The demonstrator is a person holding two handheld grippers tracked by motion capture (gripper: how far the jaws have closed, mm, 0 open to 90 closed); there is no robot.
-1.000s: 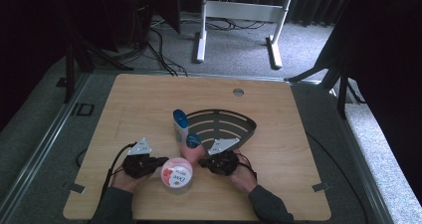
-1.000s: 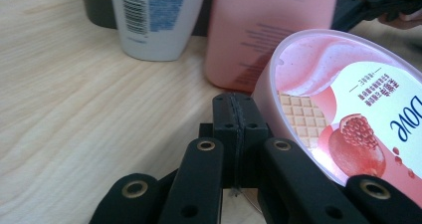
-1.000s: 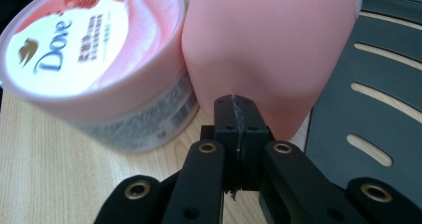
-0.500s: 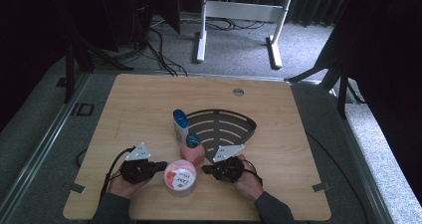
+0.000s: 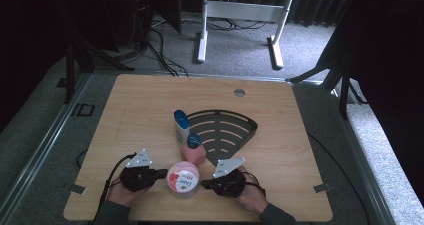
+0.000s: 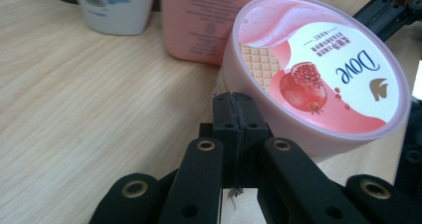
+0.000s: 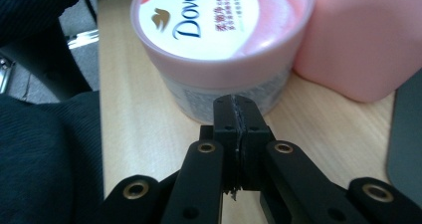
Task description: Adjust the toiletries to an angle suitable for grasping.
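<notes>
A round pink Dove jar with a pomegranate picture on its lid stands near the table's front edge. My left gripper lies at its left, jaws shut and empty, tips touching or nearly touching the jar's side. From the right, my right gripper points at the jar with its jaws shut on nothing, tips close to the jar's lower wall. A pink bottle stands just behind the jar.
A white bottle with a blue cap stands behind the pink one. A black fan-shaped slotted rack lies flat in the middle of the wooden table. A dark sleeve shows at the left of the right gripper view.
My right gripper has drawn back toward the person and a little right, from beside the pink bottle to the jar's right side. The left gripper and the jar have hardly moved.
</notes>
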